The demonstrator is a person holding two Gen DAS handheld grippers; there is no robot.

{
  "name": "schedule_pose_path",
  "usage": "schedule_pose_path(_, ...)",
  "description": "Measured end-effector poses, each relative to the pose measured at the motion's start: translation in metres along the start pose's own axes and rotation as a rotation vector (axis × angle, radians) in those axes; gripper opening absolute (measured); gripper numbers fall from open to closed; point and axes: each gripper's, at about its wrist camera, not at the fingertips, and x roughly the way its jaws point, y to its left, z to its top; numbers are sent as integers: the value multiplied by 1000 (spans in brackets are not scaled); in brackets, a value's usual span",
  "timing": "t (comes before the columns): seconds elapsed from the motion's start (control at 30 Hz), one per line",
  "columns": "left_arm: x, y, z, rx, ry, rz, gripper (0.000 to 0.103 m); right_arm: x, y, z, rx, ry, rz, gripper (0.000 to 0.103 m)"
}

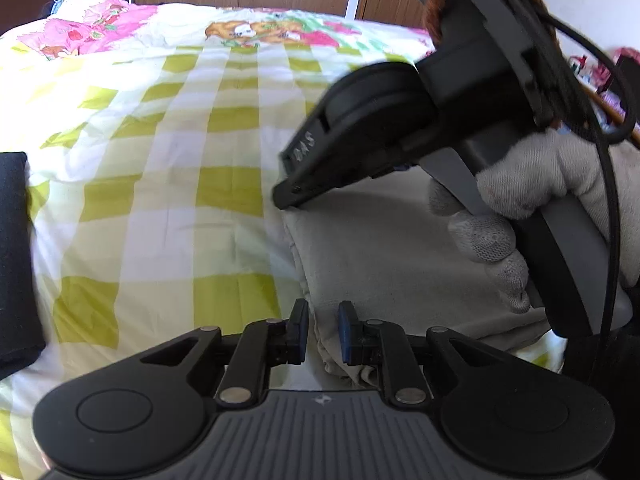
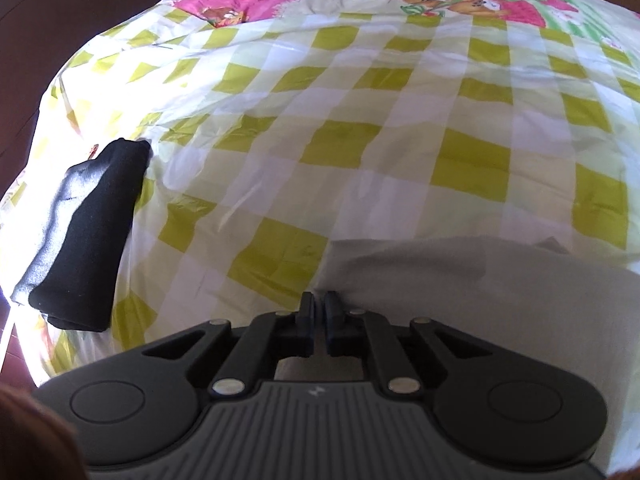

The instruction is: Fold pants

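Pants [image 1: 384,248]: beige, folded flat on the green-checked bedspread [image 1: 168,160], toward its near right side.
Left gripper [image 1: 322,332]: jaws narrowed around the bunched near-left edge of the pants; fabric sits between the pads.
Right gripper [image 2: 319,320]: jaws almost closed, pinching the pants' left edge [image 2: 460,280].
Gloved hand [image 1: 532,204]: holds the right gripper's handle above the pants.
Black folded garment [image 2: 84,232]: lies well apart, far left.
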Motion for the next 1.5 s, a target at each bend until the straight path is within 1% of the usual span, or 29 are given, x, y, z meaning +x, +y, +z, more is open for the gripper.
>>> schedule_pose_path(0.07, 2, 2, 0, -5, 12, -9, 32, 6, -1, 1, 7, 18, 36, 7)
schedule_pose_path(0.1, 2, 2, 1, -5, 16, -7, 34, 9, -1, 0, 15, 22, 39, 7)
schedule_pose_path(0.13, 1, 3, 1, -3, 20, -3, 35, 11, -2, 1, 22, 19, 36, 6)
schedule_pose_path(0.2, -5, 2, 2, 5, 19, 7, 35, 8, -1, 3, 36, 4, 58, 7)
schedule_pose_path(0.27, -15, 3, 5, 10, 7, 27, 35, -9, 1, 7, 44, -51, 85, 11)
schedule_pose_path(0.4, -40, 2, 6, 17, -20, 72, 35, -63, -4, 16, 22, -192, 111, 12)
schedule_pose_path(0.43, -46, 0, 6, 23, -32, 81, 35, -74, -8, 15, 23, -216, 109, 13)
schedule_pose_path(0.47, -51, -1, 8, 30, -49, 89, 35, -85, -14, 14, 25, -239, 102, 16)
schedule_pose_path(0.57, -57, -11, 17, 49, -112, 102, 35, -104, -31, 0, 26, -274, 51, 17)
schedule_pose_path(0.67, -46, -26, 26, 59, -141, 120, 36, -106, -46, -26, 12, -247, -11, 17)
schedule_pose_path(0.7, -38, -31, 28, 63, -137, 123, 36, -106, -52, -36, 21, -232, -21, 17)
schedule_pose_path(0.8, -13, -39, 29, 53, -89, 98, 36, -101, -69, -66, 65, -181, -12, 17)
schedule_pose_path(0.83, -2, -42, 28, 62, -56, 109, 36, -98, -72, -75, 68, -162, -13, 17)
schedule_pose_path(0.9, 16, -47, 22, 91, 7, 160, 37, -90, -78, -92, 76, -123, -35, 17)
schedule_pose_path(0.93, 21, -47, 18, 99, 25, 164, 41, -86, -80, -98, 78, -109, -42, 15)
schedule_pose_path(1.0, 25, -43, 13, 77, 39, 158, 46, -85, -83, -105, 86, -119, -37, 14)
schedule_pose_path(1.07, 15, -37, 15, 22, 30, 141, 46, -91, -84, -104, 108, -134, -32, 14)
schedule_pose_path(1.1, 11, -36, 16, 8, 21, 136, 46, -98, -82, -103, 101, -157, -34, 16)
schedule_pose_path(1.17, 1, -39, 18, 12, -6, 145, 46, -111, -77, -104, 70, -207, -58, 17)
schedule_pose_path(1.23, -2, -42, 19, 14, -20, 137, 46, -120, -76, -108, 68, -236, -63, 18)
schedule_pose_path(1.3, 2, -45, 19, 14, -6, 123, 46, -121, -77, -114, 76, -231, -64, 18)
schedule_pose_path(1.37, 13, -49, 16, 34, 32, 149, 46, -113, -79, -120, 77, -194, -89, 17)
schedule_pose_path(1.43, 20, -48, 13, 21, 59, 152, 47, -105, -83, -126, 86, -164, -103, 16)
schedule_pose_path(1.5, 17, -48, 12, 6, 54, 150, 47, -108, -83, -129, 92, -177, -101, 16)
